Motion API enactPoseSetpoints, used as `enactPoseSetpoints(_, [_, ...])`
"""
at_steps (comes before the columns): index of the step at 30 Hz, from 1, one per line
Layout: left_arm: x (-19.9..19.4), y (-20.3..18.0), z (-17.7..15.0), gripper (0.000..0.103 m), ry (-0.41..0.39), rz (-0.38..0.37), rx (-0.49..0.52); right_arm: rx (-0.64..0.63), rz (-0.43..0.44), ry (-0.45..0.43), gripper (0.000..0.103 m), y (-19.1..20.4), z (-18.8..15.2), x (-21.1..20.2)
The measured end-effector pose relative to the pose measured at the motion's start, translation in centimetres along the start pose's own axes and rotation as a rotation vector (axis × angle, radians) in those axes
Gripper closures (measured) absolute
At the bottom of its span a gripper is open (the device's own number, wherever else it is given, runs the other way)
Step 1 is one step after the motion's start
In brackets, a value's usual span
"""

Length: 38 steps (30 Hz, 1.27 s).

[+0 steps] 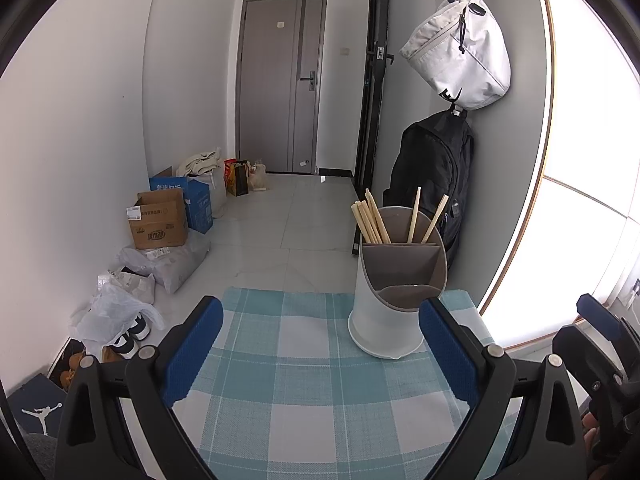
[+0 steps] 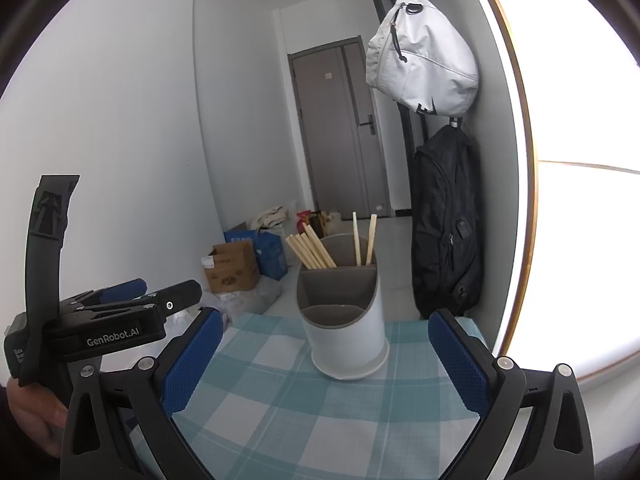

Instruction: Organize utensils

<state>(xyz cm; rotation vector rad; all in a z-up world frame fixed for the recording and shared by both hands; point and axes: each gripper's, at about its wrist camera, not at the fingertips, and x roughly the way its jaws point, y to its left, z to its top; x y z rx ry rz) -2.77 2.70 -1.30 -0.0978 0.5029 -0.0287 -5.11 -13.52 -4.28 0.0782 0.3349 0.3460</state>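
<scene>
chopsticks (image 1: 372, 220) stand upright, leaning, in the far compartments of the white holder (image 1: 384, 320) on the checked cloth (image 1: 300, 360). holder sits ahead-right of the left gripper (image 1: 320, 344), centered before the right gripper (image 2: 324, 356); both spread wide, empty.

Chopsticks (image 1: 372, 220) lower ends hidden inside holder (image 1: 384, 320); box print unreadable

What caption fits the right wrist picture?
Open right gripper faces a white utensil holder of wooden chopsticks on a checked tablecloth.
</scene>
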Motion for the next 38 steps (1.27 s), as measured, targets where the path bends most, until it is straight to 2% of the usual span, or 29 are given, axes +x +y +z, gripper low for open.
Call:
enactPoseSetpoints(23, [0.24,0.05,-0.13,0.007,0.018,-0.003,-0.003,-0.004,0.001,0.003,0.0,0.26,-0.11,0.0])
enactPoseSetpoints(38, [0.65,0.03,-0.29,0.007,0.027,0.021,-0.003,-0.01,0.006,0.014,0.0,0.43,-0.24,0.33])
